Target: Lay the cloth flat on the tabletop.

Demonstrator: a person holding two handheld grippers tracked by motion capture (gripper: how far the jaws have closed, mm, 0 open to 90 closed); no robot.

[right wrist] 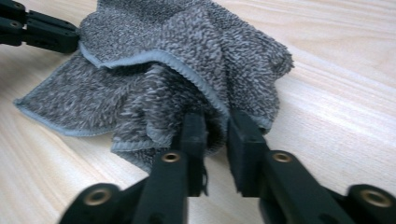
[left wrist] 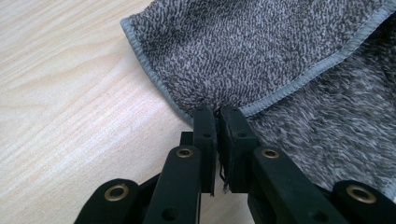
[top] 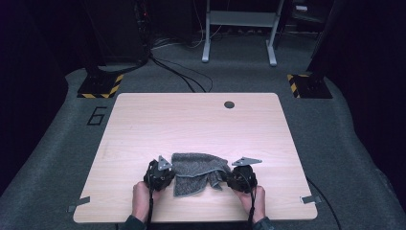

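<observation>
A grey terry towel with a pale hemmed edge lies crumpled near the front of the wooden table. My left gripper is at the towel's left side. In the left gripper view it is shut on the towel at a hemmed corner, with the pads almost touching. My right gripper is at the towel's right side. In the right gripper view it grips a thick bunched fold of the towel. The left gripper's jaws hold the far corner there.
A round cable hole sits at the table's back right. Tape strips mark the front corners. Beyond the table are grey carpet, floor cables, a white desk frame and hazard-striped stand bases.
</observation>
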